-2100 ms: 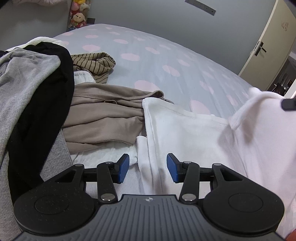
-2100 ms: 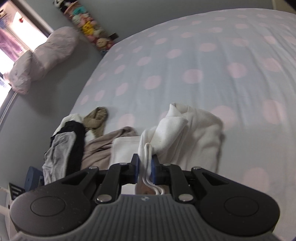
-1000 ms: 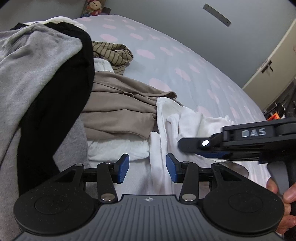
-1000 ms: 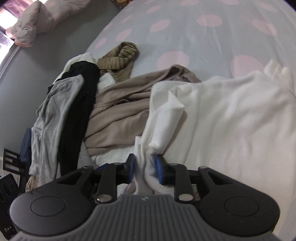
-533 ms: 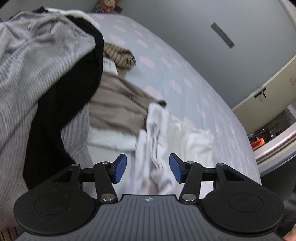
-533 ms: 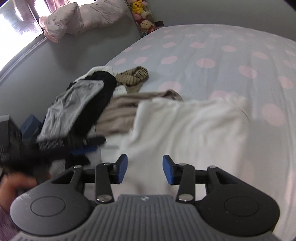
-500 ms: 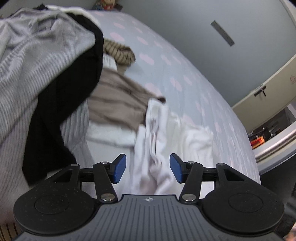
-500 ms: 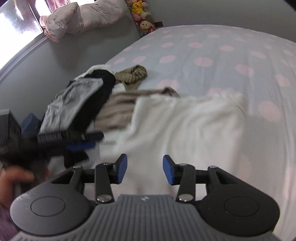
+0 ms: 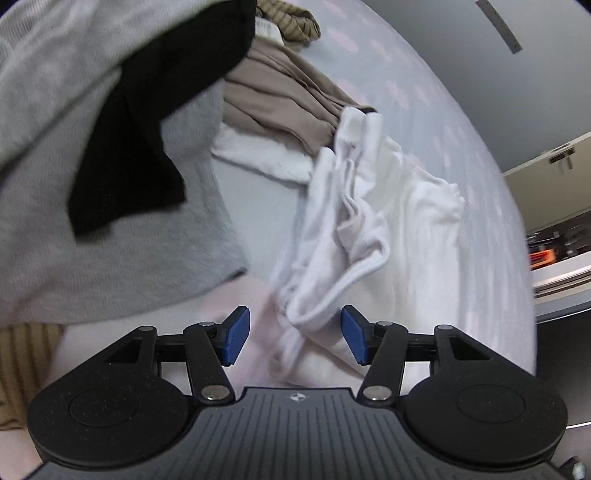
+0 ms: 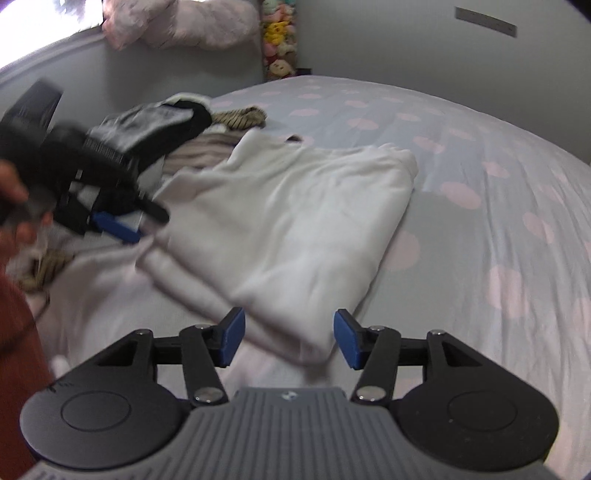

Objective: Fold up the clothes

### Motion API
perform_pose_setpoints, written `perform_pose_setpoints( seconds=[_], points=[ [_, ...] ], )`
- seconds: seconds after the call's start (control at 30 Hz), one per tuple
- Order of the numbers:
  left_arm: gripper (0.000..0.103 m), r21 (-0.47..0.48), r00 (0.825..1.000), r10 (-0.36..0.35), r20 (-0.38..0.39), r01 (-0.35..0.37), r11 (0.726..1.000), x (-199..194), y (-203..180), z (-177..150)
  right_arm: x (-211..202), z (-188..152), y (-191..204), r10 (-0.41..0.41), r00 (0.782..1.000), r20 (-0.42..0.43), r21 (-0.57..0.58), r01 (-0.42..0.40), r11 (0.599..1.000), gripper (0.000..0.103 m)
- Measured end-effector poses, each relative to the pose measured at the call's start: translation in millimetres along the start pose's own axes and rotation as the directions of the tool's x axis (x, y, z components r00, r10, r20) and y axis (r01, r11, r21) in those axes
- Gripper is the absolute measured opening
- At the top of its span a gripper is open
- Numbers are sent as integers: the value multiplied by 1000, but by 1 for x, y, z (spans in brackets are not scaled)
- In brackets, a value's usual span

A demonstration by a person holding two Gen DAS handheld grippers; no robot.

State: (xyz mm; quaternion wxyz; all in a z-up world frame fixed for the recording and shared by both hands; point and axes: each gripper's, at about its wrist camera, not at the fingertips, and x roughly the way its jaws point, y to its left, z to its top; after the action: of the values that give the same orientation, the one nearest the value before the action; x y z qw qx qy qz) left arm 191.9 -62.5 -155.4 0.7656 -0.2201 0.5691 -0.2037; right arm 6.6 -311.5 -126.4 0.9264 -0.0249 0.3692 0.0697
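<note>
Item: white soft knit garment (image 10: pixel 288 221), laid on the grey bed sheet with pale pink dots (image 10: pixel 480 177), folded over at least once into a rough slab with its long axis running from the near corner away toward the heap of clothes.

Position relative to the garment:
- Right claw (image 10: pixel 286 341): jaws spread wide, nothing held; near folded corner of the garment lying directly ahead between the blue pads, just beyond them. Nearer claw to that corner.
- Left claw (image 9: pixel 295 336): jaws spread wide, nothing held; poised at the garment's bunched side, where a ribbed hem or cuff (image 9: pixel 343 284) loops loosely just ahead of the pads. Also visible, blurred, in the right wrist view at the garment's left edge.
- Heap beyond the garment's far left edge: taupe smooth-woven piece (image 9: pixel 280 99), touching the garment; grey ribbed knit piece (image 9: pixel 55 92) draped with a black piece (image 9: pixel 147 122); brown striped piece (image 9: pixel 291 22) farthest off.

Materials: garment thick, matte, limp, likely to slump and drag when lifted by one point; flat and smooth on its right side, crumpled in ridges on its left. Sheet thin, lightly creased.

Judgement: fold partly made; left side not squared. Whether another fold or a smoothing follows, cannot be told.
</note>
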Motion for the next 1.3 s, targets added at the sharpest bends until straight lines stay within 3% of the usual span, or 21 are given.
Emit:
perform_pose_setpoints(
  seconds=[0.03,0.13,0.27,0.47,0.57,0.67,0.73,0.77,0.8,0.9,1.03,1.3],
  points=[
    [52,-6,1000,-23,-7,23,1000,2,1,0,1,-3,2,-11,1000,0,-10,11,1000,58],
    [35,2,999,-46,-10,46,999,7,-2,-1,4,-5,4,-47,999,4,-27,47,999,58],
    [21,20,998,-62,10,61,998,5,-6,-2,8,-5,5,-97,995,-4,-46,97,994,57],
    [12,34,984,-166,61,165,986,-6,-9,-1,23,-3,10,-162,986,-27,-103,159,982,56],
    [10,52,976,-199,86,195,979,-15,-13,-1,22,-1,1,-155,988,-20,-44,154,987,34],
    [10,76,975,-200,96,194,978,-22,-19,-2,11,4,-7,-146,989,9,-4,146,989,31],
    [10,92,977,-194,90,185,978,-23,-23,-4,5,5,-12,-143,989,25,20,143,990,20],
    [10,89,976,-204,81,197,976,-24,-23,-5,3,6,-14,-143,989,36,40,141,989,10],
    [9,76,973,-217,72,212,974,-25,-22,-6,0,7,-17,-143,988,49,63,140,988,10],
    [8,87,986,-164,24,161,983,-18,-24,-8,-12,7,-33,-138,986,99,189,117,975,9],
    [8,105,995,-89,-41,93,990,-9,-25,-11,-12,1,-46,-129,989,70,271,106,957,9],
    [8,146,985,49,-163,-25,989,16,-26,-12,11,-9,-49,-86,995,-47,279,96,955,10]
  ],
)
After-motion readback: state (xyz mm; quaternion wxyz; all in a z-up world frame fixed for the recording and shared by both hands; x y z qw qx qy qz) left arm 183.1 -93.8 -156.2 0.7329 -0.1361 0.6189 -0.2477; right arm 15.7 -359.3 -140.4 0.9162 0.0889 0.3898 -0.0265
